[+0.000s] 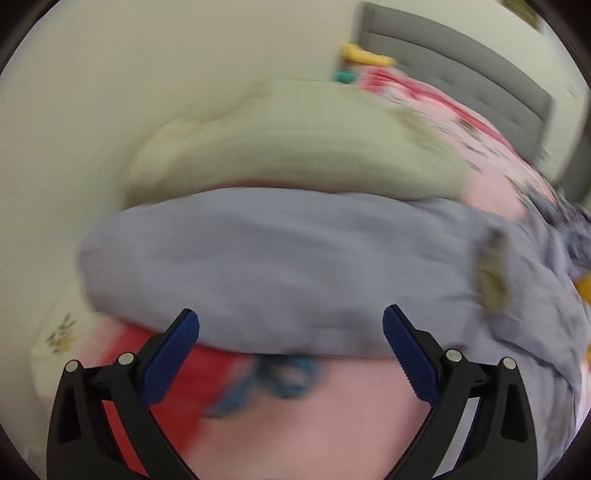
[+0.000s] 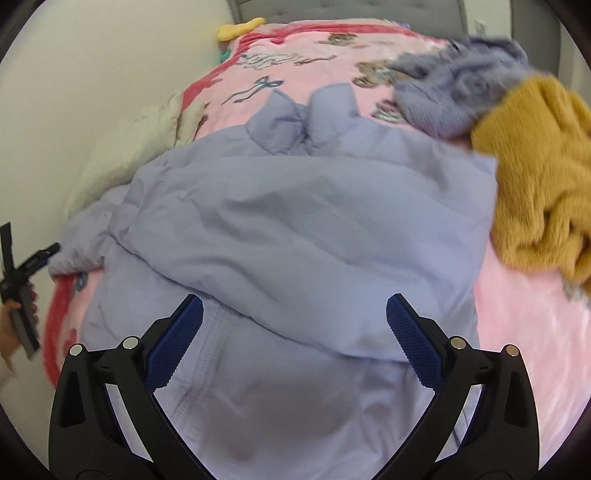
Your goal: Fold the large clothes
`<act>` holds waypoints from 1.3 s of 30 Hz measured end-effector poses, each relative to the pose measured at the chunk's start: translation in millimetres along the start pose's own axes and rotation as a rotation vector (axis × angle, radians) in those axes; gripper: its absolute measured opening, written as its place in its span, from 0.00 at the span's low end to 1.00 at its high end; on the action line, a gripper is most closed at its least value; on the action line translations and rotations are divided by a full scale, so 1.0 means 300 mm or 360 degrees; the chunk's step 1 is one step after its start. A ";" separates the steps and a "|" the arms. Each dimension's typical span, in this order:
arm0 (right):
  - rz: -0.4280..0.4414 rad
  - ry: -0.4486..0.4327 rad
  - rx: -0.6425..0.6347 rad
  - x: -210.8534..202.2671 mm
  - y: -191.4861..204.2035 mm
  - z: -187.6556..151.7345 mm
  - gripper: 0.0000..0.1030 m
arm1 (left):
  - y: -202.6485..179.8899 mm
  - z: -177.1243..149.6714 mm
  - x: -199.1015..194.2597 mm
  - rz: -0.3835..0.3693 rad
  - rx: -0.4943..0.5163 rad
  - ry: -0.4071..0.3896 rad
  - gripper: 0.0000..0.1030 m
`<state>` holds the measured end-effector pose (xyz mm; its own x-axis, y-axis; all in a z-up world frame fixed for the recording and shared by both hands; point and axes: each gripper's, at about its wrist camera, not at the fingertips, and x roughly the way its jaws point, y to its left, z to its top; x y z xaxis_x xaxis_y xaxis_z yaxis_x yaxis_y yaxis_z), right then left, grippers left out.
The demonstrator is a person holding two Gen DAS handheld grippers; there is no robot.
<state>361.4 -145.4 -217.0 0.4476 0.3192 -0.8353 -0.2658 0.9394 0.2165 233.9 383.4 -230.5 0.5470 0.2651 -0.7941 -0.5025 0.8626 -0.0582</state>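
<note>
Your lavender jacket lies spread across the middle of the bed, over the pink printed blanket, with one panel folded over the zipped front and its collar end pointing toward the grey headboard. In the right wrist view its near hem runs under the camera and is cut off by the frame. In the left wrist view the jacket is a blurred lavender band, so you cannot make out any seams there.

Your right gripper hangs above the jacket's lower front with its fingers spread wide, holding nothing. Your left gripper is likewise spread apart and empty, near the jacket's edge on the wall side of the bed; whether it touches the cloth is lost in the blur. That gripper also shows at the left edge of the right wrist view, mostly cut off.

Toward the far right corner of the bed lie a mustard fuzzy garment and a crumpled purple knit, touching each other. A cream quilt is bunched along the wall edge, and a yellow plush sits by the headboard.
</note>
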 end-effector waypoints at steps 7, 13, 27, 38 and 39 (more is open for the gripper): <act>-0.0065 0.0148 -0.0180 0.048 0.207 0.067 0.92 | 0.479 -0.016 0.063 -0.0050 -0.0657 0.0031 0.95; -0.0021 0.0157 -0.0272 0.070 0.335 0.109 0.92 | 0.690 -0.061 0.164 -0.0310 -0.1289 0.0025 0.95; 0.0010 0.0218 -0.0355 0.102 0.417 0.122 0.92 | 0.768 -0.102 0.301 -0.0470 -0.1916 0.0001 0.75; -0.0027 0.0200 -0.0306 0.041 0.366 0.081 0.92 | 0.713 -0.046 0.204 -0.0701 -0.1911 -0.0351 0.16; -0.0031 0.0192 -0.0293 0.030 0.357 0.080 0.92 | 0.697 -0.028 0.178 -0.0720 -0.1876 -0.0382 0.16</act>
<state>357.4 -38.8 -189.2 0.3519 0.2736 -0.8951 -0.4143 0.9031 0.1131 152.4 574.2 -290.3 0.8676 0.2271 -0.4424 -0.4598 0.0280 -0.8876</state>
